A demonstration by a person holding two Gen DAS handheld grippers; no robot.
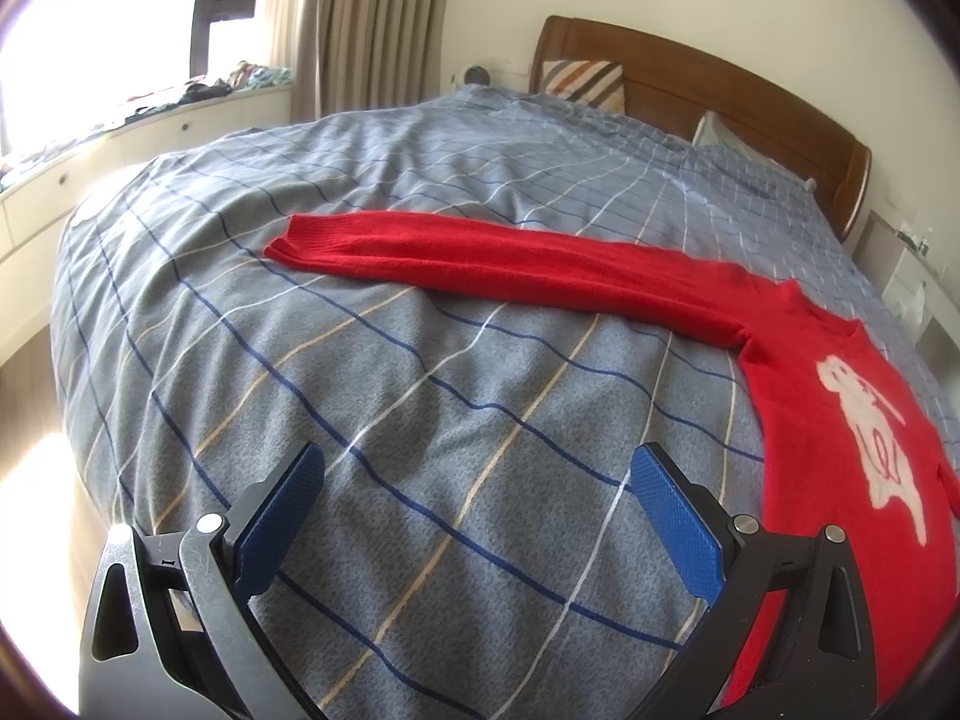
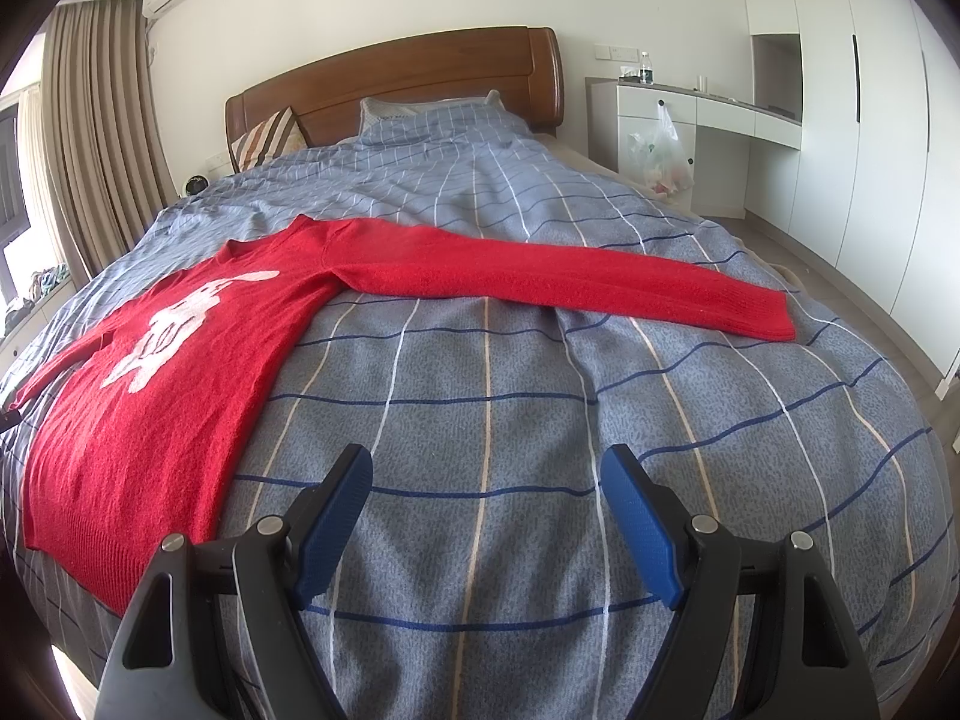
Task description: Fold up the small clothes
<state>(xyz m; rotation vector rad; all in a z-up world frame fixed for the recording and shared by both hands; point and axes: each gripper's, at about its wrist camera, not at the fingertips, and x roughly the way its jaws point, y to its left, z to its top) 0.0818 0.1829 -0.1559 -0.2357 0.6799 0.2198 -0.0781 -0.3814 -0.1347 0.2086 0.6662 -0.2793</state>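
Observation:
A small red knit sweater [image 1: 828,420] with a white animal figure lies flat, front up, on the bed. In the left wrist view one sleeve [image 1: 480,258] stretches out to the left. In the right wrist view the sweater body [image 2: 180,372] lies at the left and the other sleeve [image 2: 570,282] stretches out to the right. My left gripper [image 1: 477,474] is open and empty, above the blanket to the left of the sweater's hem. My right gripper [image 2: 486,474] is open and empty, above the blanket to the right of the hem.
The bed has a grey-blue checked blanket [image 2: 540,420], pillows [image 2: 420,114] and a wooden headboard [image 2: 396,78]. A window bench with clutter [image 1: 150,114] and curtains stand on the left. A white desk [image 2: 690,108] with a plastic bag and wardrobes stand on the right.

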